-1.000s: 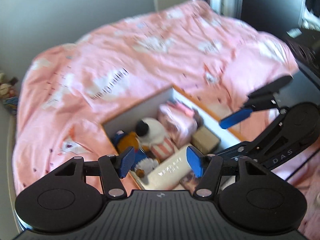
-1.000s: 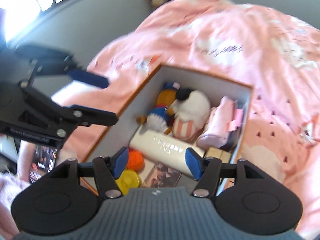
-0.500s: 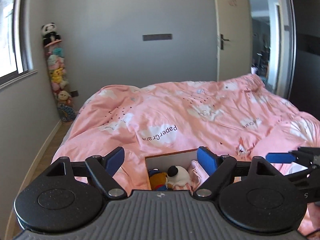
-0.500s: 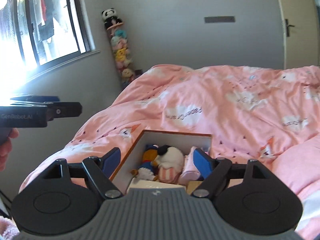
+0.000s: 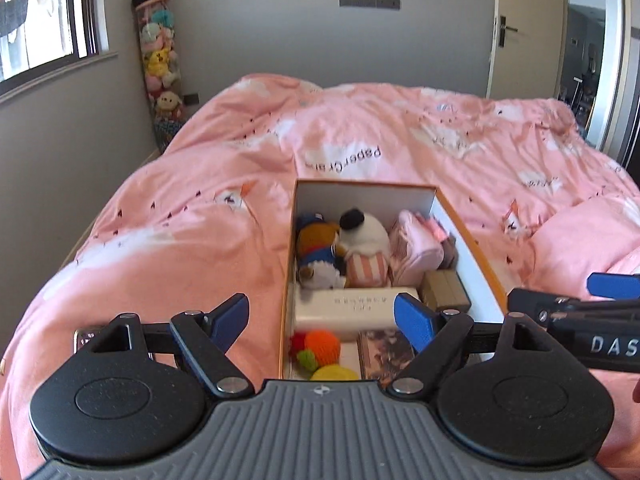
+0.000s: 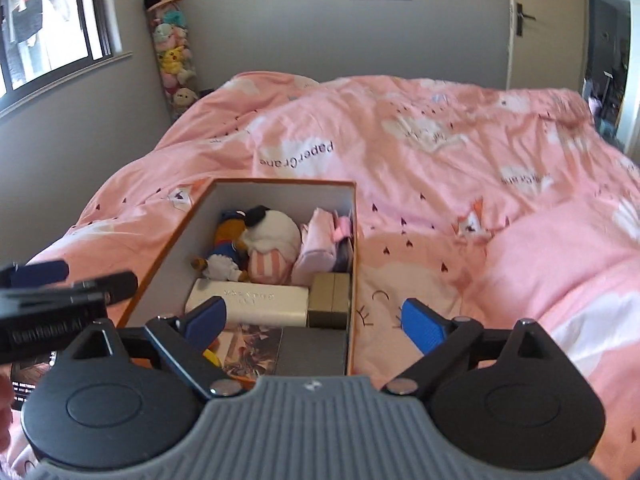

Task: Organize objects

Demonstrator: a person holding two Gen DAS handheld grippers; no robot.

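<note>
Pink duvet (image 5: 400, 140) now in wider view, box (image 5: 472, 240) farther off than before, left gripper (image 5: 322, 314) spread empty, right gripper (image 6: 314, 322) opening, empty

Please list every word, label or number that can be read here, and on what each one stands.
"PaperCrane", upside down: pink duvet.
"DAS", cut off by the picture's edge: right tool.
"GenRobot.AI", blurred: left tool.
Print on the white box: too small to read.
Other duvet prints: blurred.
</note>
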